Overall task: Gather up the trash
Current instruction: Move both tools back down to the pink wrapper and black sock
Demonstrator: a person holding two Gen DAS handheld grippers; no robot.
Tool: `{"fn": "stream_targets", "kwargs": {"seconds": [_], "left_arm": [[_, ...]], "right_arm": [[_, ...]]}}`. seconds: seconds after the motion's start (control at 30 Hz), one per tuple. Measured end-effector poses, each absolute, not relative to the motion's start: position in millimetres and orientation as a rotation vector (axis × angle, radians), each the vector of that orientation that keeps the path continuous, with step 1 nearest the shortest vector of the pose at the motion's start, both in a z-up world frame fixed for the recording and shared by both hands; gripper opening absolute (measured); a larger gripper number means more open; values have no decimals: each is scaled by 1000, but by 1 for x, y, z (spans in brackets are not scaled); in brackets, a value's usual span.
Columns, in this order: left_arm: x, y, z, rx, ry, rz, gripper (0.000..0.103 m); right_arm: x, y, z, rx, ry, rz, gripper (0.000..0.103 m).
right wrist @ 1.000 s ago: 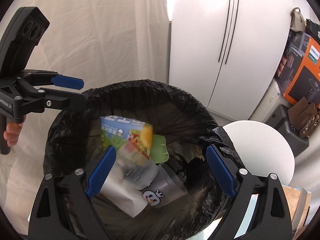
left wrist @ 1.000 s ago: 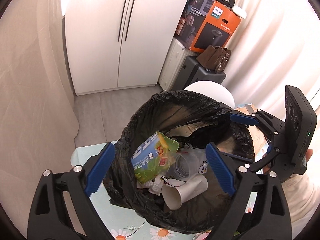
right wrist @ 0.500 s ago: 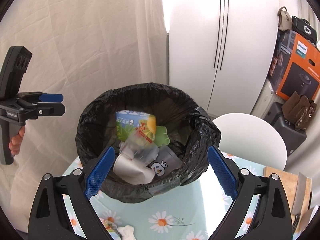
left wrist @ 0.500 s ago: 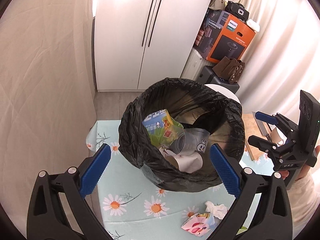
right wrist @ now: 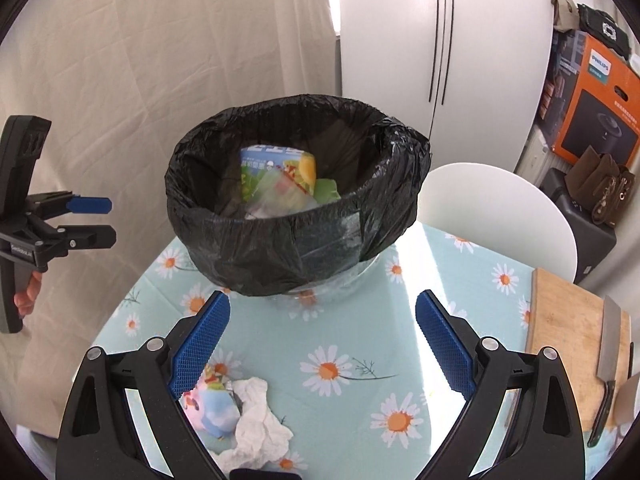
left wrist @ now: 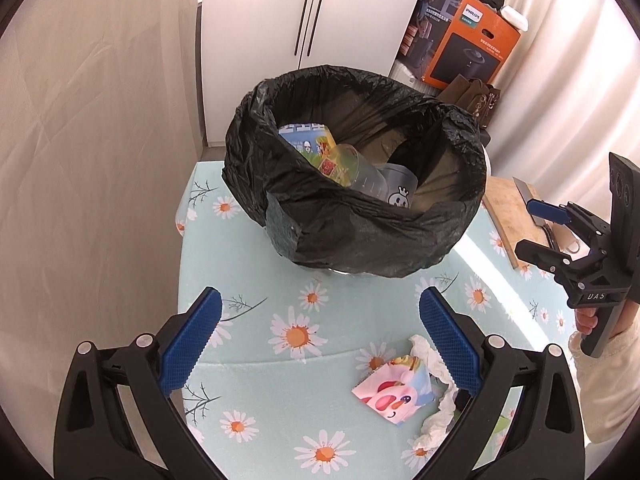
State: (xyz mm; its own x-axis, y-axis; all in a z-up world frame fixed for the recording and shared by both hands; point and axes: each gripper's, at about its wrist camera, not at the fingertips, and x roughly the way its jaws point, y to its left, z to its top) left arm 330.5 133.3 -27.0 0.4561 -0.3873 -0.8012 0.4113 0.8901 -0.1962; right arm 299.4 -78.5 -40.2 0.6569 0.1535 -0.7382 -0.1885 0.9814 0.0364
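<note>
A bin lined with a black bag (left wrist: pixel 360 232) (right wrist: pixel 296 248) stands on the daisy tablecloth and holds a snack packet (left wrist: pixel 308 140), clear cups and paper. A pink cartoon wrapper (left wrist: pixel 394 390) (right wrist: pixel 208 404) and a crumpled white tissue (left wrist: pixel 440 412) (right wrist: pixel 260 424) lie on the table in front of it. My left gripper (left wrist: pixel 320 344) is open and empty above the table, left of the wrapper. My right gripper (right wrist: pixel 322 344) is open and empty, with the wrapper and tissue under its left finger.
A wooden cutting board (right wrist: pixel 572 340) with a cleaver (right wrist: pixel 608 360) lies at the table's right. A white chair back (right wrist: pixel 496 216) stands behind the table. A white wardrobe (left wrist: pixel 312 12), an orange box (left wrist: pixel 468 44) and curtains are beyond.
Both grippers have pulled back and up from over the bin. The bin now looks farther away, and the wrapper and tissue on the table have come into view.
</note>
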Motion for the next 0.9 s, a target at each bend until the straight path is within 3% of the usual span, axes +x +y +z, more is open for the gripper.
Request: {"fn": "stream_targets", "kwargs": {"seconds": [0.9], "left_arm": [[249, 63, -135, 70, 1129, -651, 97]], "right_arm": [[205, -95, -114, -40, 974, 177, 89]]}}
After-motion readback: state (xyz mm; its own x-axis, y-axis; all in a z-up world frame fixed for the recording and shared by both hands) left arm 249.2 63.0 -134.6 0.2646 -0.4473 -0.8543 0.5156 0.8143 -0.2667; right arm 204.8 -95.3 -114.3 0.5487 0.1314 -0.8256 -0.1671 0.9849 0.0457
